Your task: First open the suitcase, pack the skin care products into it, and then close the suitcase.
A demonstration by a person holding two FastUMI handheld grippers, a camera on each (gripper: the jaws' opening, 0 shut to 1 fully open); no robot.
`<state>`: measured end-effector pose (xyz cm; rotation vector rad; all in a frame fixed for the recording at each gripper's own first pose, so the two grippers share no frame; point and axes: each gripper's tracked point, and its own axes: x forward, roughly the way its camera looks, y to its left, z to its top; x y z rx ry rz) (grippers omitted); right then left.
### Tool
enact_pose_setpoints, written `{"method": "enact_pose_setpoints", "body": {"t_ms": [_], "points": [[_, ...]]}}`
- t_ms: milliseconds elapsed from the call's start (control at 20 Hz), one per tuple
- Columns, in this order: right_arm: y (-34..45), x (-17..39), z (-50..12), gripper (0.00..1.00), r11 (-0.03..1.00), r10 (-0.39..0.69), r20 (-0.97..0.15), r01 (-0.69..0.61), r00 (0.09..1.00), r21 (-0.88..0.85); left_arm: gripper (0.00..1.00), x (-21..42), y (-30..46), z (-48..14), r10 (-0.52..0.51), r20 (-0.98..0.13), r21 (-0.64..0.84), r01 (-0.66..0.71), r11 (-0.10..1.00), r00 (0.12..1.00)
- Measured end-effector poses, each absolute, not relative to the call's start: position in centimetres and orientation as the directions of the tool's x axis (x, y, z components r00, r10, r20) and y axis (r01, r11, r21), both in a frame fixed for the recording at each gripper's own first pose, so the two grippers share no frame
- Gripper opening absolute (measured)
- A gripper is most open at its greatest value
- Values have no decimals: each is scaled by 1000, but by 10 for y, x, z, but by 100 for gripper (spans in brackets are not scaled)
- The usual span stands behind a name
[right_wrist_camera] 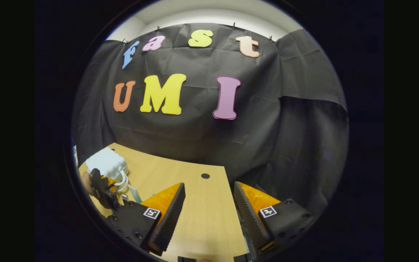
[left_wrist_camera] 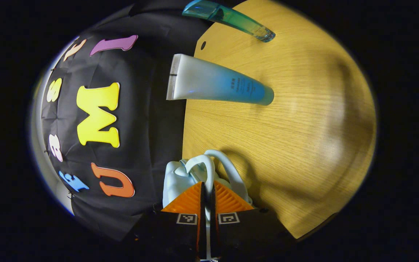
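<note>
A small white suitcase [left_wrist_camera: 175, 178] stands at the edge of the wooden table [left_wrist_camera: 304, 127]. My left gripper [left_wrist_camera: 206, 191] is shut on one of its white loop handles [left_wrist_camera: 201, 165]; a second loop [left_wrist_camera: 231, 171] arches just beside it. Beyond lie a white-to-blue tube [left_wrist_camera: 216, 84] and a teal translucent tube [left_wrist_camera: 231, 18], both on their sides on the table. In the right gripper view, my right gripper [right_wrist_camera: 209, 205] hangs open over the table with nothing between its fingers. The suitcase [right_wrist_camera: 106, 162] sits far to its left, with the left gripper [right_wrist_camera: 104, 187] at its handle.
The black cloth wall [right_wrist_camera: 202, 138] runs close behind the table's far edge. A small round hole [right_wrist_camera: 205, 176] is in the tabletop near that edge. A hand [right_wrist_camera: 84, 182] holds the left gripper. Bare wood [right_wrist_camera: 209, 225] stretches under the right gripper.
</note>
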<state>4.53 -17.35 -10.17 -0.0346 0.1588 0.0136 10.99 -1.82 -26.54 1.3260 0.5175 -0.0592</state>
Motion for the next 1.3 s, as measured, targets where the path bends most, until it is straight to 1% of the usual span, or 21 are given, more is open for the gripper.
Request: {"method": "enact_pose_setpoints", "body": {"t_ms": [100,200,250,400,550,700,850,950,1000,1150,1300], "points": [[-168,42,-100,80,999,6,-163,-12,987,-39,5,106,-13,-260,211,-451,842,336,422,867],[-156,40,-95,80,999,-3,-161,-3,987,-40,4,95,-13,-240,145,-470,773,327,543,871],[-147,40,-90,80,999,-6,-157,1,988,-32,4,90,-12,-222,114,-457,753,315,578,882],[-114,41,-78,80,1000,-14,-148,13,989,-4,3,72,10,-167,64,-390,701,252,667,918],[-69,41,-66,81,1000,2,-136,-2,991,6,3,57,54,-114,64,-298,619,142,772,952],[-20,42,-59,81,1000,28,-131,-29,991,-5,3,43,116,-79,42,-274,483,100,870,961],[29,39,-52,80,998,58,-122,-60,991,-14,3,36,191,-62,75,-235,398,26,917,969],[57,38,-46,80,997,71,-109,-74,992,-21,3,27,226,-67,40,-228,336,41,941,973],[71,38,-44,80,997,75,-106,-77,992,-20,3,25,247,-67,46,-216,322,27,946,975],[109,35,-43,80,996,88,-114,-91,989,-14,3,22,315,-91,95,-247,269,-26,963,964],[133,29,-41,80,995,87,-120,-91,989,-35,3,23,380,-130,122,-288,136,-86,987,950]]}}
